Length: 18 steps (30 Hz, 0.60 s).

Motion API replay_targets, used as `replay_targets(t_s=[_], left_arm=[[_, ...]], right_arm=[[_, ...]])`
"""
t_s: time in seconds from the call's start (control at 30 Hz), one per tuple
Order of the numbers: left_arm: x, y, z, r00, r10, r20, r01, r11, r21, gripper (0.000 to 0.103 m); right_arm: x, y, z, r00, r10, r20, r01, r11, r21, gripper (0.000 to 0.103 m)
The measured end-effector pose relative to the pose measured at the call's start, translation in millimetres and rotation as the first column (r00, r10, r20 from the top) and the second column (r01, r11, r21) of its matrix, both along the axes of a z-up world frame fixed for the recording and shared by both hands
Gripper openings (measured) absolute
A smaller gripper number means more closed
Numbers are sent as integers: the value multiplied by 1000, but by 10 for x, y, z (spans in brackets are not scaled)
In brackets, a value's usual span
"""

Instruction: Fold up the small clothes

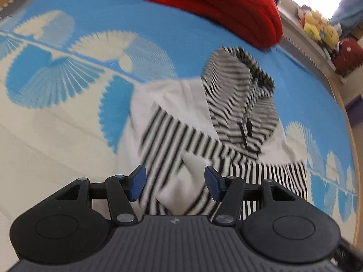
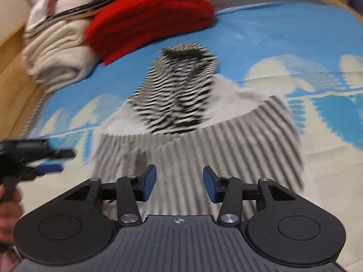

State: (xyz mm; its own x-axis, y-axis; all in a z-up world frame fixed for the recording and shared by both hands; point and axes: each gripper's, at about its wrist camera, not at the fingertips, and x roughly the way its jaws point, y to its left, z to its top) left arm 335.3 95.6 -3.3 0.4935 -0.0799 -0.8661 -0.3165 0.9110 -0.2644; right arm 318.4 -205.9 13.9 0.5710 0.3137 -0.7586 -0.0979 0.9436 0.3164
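So we see the striped hoodie [image 1: 226, 136] mid-mat [image 1: 68, 136], hood folded over; red blanket [image 1: 222, 9] near its top edge. Left hand-held gripper [image 1: 174, 183] and right hand-held gripper [image 2: 179, 183] both parted, holding nothing, open mat either side.

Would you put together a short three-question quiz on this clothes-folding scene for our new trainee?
1. True or false: the right gripper is clamped on the striped garment.
2. Which colour is the folded pile lying beyond the striped garment? A) green B) red C) purple
3. Fill in: the garment lies on a blue and ____ patterned cover.

Key:
1. False. Its jaws stand apart with nothing pinched; the left gripper is open too.
2. B, with a cream folded blanket next to it.
3. White.
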Motion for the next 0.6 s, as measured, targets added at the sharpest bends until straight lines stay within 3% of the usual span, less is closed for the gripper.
replay_targets(t_s=[0.13, 0.3, 0.37, 0.4, 0.43, 0.6], left_arm=[[88, -179, -172, 998, -48, -27, 49, 998, 44, 62], [236, -172, -310, 998, -42, -46, 45, 997, 69, 61], [273, -142, -352, 998, -47, -34, 49, 997, 53, 43], [297, -132, -366, 998, -55, -32, 57, 998, 39, 26], [315, -125, -385, 998, -61, -31, 62, 998, 25, 20], [353, -119, -517, 995, -72, -63, 72, 997, 4, 21]], right_arm=[[158, -34, -68, 1000, -11, 8, 12, 995, -95, 47], [243, -115, -225, 999, -20, -50, 17, 997, -74, 48], [271, -128, -242, 998, -21, -60, 16, 997, -78, 48], [277, -140, -242, 998, -23, -63, 18, 997, -76, 48], [264, -163, -228, 997, -26, -68, 21, 997, -71, 48], [298, -275, -219, 993, -68, -97, 64, 997, -36, 48]])
